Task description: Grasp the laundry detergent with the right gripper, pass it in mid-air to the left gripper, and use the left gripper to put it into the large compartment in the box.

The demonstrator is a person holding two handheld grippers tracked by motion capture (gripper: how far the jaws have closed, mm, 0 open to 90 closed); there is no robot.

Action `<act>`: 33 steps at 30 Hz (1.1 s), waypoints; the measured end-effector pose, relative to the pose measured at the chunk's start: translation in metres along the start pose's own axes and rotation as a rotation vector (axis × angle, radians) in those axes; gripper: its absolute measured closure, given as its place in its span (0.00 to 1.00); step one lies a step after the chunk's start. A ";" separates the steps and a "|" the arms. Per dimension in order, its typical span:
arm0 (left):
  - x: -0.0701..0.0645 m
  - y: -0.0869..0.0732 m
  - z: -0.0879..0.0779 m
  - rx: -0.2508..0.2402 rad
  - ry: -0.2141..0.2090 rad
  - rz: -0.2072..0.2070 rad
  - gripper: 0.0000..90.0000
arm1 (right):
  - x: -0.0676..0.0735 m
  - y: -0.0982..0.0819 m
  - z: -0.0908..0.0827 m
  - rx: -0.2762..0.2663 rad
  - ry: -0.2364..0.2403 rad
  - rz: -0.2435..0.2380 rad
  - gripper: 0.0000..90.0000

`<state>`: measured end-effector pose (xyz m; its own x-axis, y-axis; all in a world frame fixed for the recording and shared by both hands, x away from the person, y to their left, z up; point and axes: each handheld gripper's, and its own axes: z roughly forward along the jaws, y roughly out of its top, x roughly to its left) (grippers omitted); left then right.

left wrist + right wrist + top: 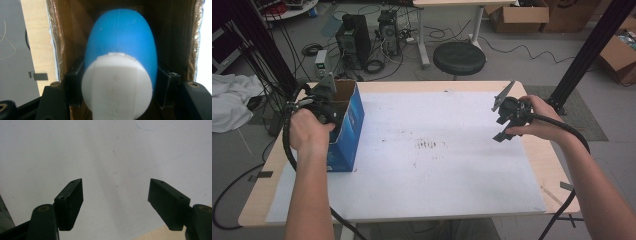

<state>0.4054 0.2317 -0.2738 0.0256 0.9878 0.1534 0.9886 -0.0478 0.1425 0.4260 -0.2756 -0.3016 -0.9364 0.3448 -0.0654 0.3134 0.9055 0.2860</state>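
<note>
Blue bottle [120, 37] inside cardboard box [57, 37]

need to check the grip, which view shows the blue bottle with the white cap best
The left gripper view: the blue bottle sits close up between the left gripper jaws, inside the box. The high view shows the box, with hand and gripper at its opening. The right gripper view looks at the white table sheet.

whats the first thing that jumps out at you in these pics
The blue box standing open-topped at the table's left edge, with the left gripper reaching into it. In the left gripper view, its jaws are shut on a blue bottle with a white cap, inside the box's brown cardboard walls. The right gripper hangs open over the white table cover.
</note>
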 end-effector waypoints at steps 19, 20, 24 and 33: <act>0.000 -0.002 0.000 0.001 0.000 -0.002 0.43 | 0.002 -0.002 -0.003 0.003 0.003 0.001 0.32; 0.000 -0.002 0.000 0.001 0.001 -0.002 0.43 | 0.002 -0.002 -0.003 0.005 0.003 0.001 0.32; 0.000 -0.002 0.000 -0.001 0.001 -0.001 0.43 | 0.002 -0.003 -0.003 0.009 0.001 0.004 0.32; 0.000 -0.002 0.000 -0.005 0.000 -0.001 0.43 | 0.002 -0.005 -0.004 0.011 0.002 0.006 0.32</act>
<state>0.4036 0.2314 -0.2744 0.0249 0.9878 0.1537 0.9879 -0.0479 0.1478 0.4220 -0.2806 -0.2990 -0.9349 0.3495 -0.0614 0.3206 0.9061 0.2759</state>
